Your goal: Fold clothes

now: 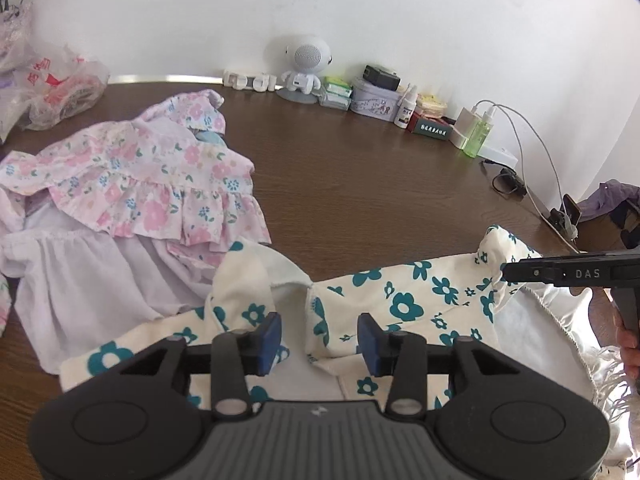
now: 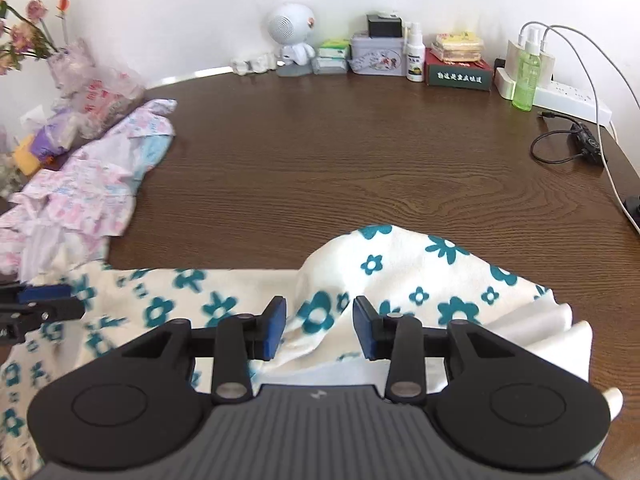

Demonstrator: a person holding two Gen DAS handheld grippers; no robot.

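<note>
A: Where's the cream garment with teal flowers?

B: On the worktop, crumpled, just right of the pink floral dress. My left gripper and right gripper both hang over it, fingers partly open, pads gripping nothing.

A: How will it handle?

B: Soft, light and floppy, I'd judge; it'll sag and bunch. I'd pinch a hem or corner on each side and pull it taut.
</note>
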